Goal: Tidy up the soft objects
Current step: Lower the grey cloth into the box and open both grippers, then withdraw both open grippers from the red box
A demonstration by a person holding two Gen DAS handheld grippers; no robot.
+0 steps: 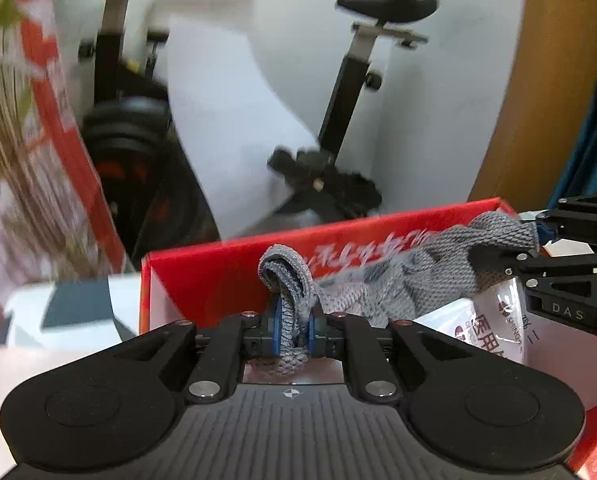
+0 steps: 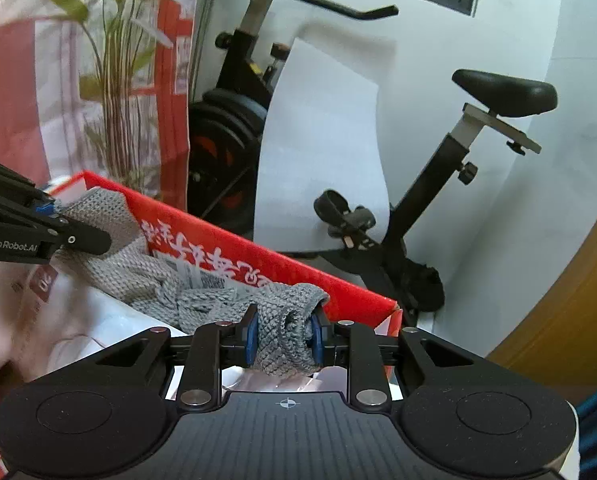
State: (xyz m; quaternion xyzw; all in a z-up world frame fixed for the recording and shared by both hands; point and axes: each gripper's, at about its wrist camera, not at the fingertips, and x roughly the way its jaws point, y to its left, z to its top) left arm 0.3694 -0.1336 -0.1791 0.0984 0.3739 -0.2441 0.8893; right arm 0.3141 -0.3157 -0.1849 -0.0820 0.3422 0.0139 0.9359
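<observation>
Grey knit cloth [image 1: 378, 292] strung between both grippers, above the red box [image 1: 226, 280].
Left gripper [image 1: 292, 330] and right gripper [image 2: 284, 338] each pinch a bunched end; a slipping fold could drape it over the box's far rim, onto the packets [image 1: 494, 328].

A red cardboard box [image 2: 258, 256] holds white plastic packets [image 1: 494, 328] with printed labels.

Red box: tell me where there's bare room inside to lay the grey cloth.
Little is bare. The red box already holds white plastic packets under the grey cloth, stretched between the left gripper and right gripper. The floor is hidden.
</observation>
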